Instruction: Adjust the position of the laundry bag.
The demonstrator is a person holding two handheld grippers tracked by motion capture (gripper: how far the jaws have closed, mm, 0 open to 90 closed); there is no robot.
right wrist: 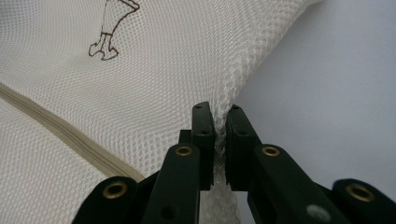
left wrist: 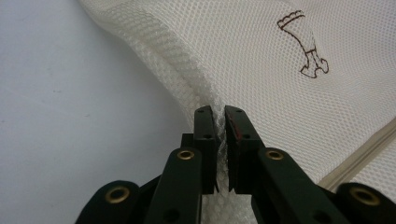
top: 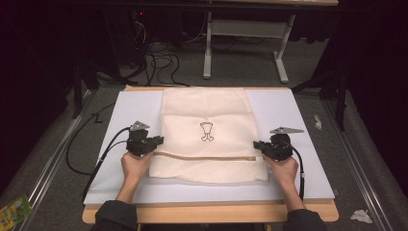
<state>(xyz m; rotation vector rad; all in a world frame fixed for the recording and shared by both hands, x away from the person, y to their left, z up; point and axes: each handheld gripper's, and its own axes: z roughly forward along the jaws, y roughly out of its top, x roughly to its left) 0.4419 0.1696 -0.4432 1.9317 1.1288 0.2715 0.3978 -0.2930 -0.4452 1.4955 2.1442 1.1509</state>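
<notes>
Left gripper [top: 155,143] at the mesh bag's [top: 207,115] left edge; jaws nearly closed, pinching a fold of mesh between them. Bag lies flat on the white tabletop [top: 130,110], centred, zip [top: 207,156] running across near the person's side, small brown print [top: 207,131] mid-bag. Right gripper [top: 258,146] at the bag's right edge; jaws likewise clamped on mesh.

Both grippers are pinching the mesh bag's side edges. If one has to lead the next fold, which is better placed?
Neither clearly: left gripper and right gripper each have jaws shut on opposite edges of the mesh bag, level with each other near the zipper. Move both together.
</notes>
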